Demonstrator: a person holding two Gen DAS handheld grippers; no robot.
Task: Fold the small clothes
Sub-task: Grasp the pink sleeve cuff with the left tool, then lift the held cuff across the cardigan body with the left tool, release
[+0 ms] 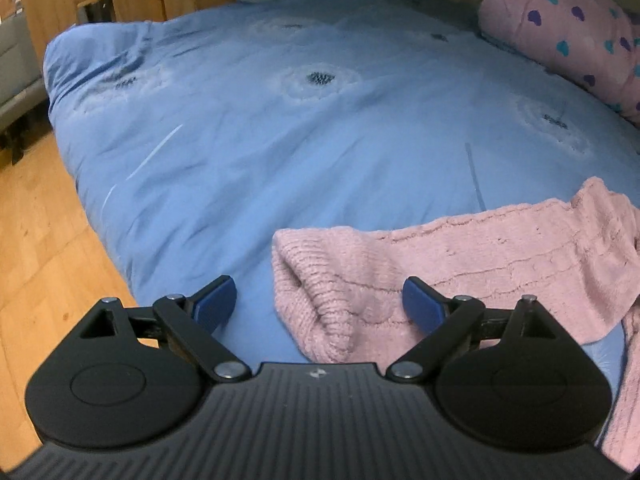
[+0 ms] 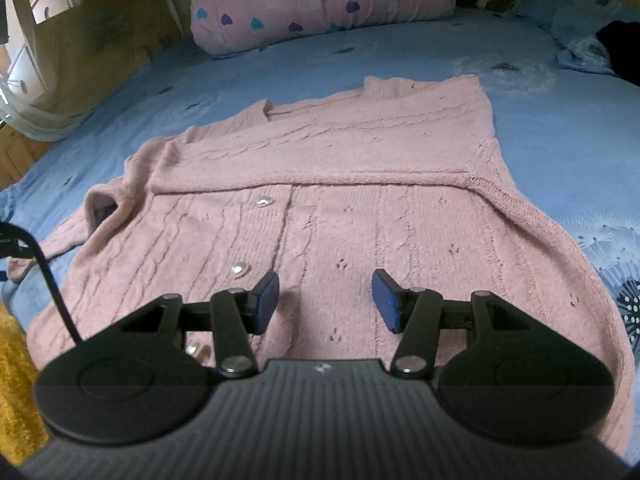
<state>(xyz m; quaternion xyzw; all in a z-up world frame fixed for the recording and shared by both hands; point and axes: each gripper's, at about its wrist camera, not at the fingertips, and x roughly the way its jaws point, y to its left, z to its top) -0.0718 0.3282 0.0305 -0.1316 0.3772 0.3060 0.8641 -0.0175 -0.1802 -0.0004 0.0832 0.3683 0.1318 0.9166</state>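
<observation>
We are holding our left gripper (image 1: 318, 306) wide open around the sleeve cuff (image 1: 316, 300) to fold it, while our right gripper (image 2: 325, 300) is hovering open and empty over the cardigan (image 2: 340, 216)

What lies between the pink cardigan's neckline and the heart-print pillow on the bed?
Only bare blue duvet, as the right wrist view shows. The pink cardigan ends at its neckline, short of the heart-print pillow, and nothing rests on the strip between them.
</observation>
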